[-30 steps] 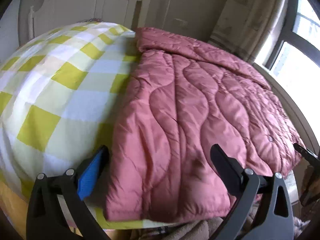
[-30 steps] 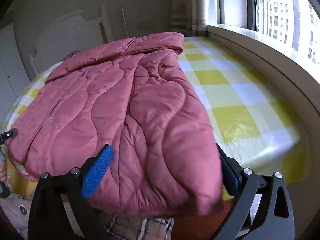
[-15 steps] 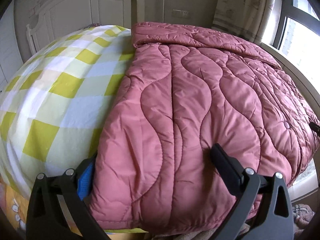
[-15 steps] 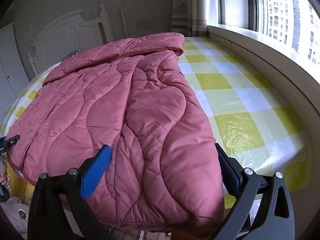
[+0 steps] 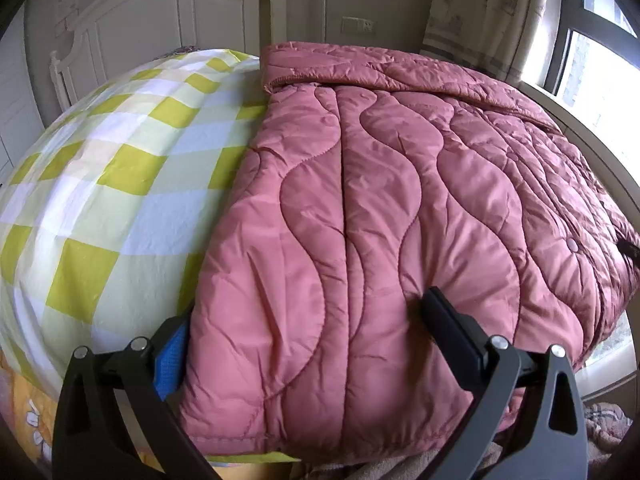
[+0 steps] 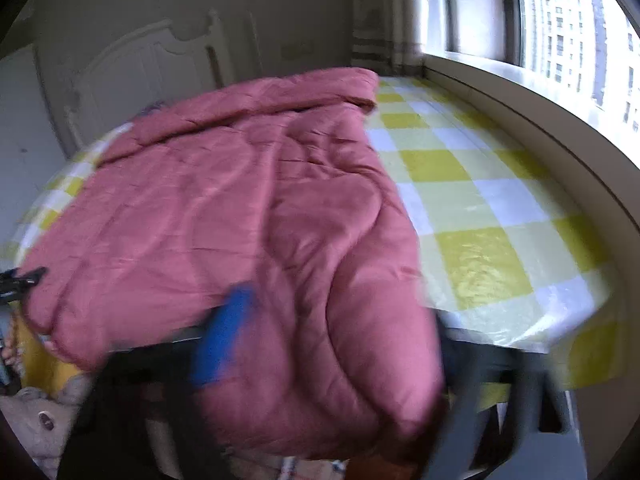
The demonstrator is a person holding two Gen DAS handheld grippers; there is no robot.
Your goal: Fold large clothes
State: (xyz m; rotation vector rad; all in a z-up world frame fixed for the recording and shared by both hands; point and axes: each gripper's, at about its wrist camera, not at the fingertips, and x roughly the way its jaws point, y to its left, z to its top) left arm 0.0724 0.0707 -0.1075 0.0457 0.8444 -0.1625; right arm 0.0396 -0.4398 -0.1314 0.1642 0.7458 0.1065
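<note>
A large pink quilted coat (image 5: 380,208) lies spread on a bed with a yellow-and-white checked sheet (image 5: 104,184). My left gripper (image 5: 308,336) is open, its fingers either side of the coat's near left corner, the blue pad (image 5: 172,356) at the coat's edge. In the right wrist view the coat (image 6: 248,216) fills the left and middle. My right gripper (image 6: 332,340) is open and straddles the coat's near right corner; this view is motion-blurred. The far tip of the other gripper (image 6: 24,280) shows at the left edge.
A white headboard (image 5: 160,12) stands at the back. A window sill (image 6: 532,120) and window run along the bed's right side. The checked sheet (image 6: 480,208) lies bare right of the coat. Plaid and beige fabric (image 6: 44,412) lies below the bed's near edge.
Both grippers have moved forward onto the coat's near corners, so the coat sits deeper between the fingers. The right wrist view has become blurred with motion.
</note>
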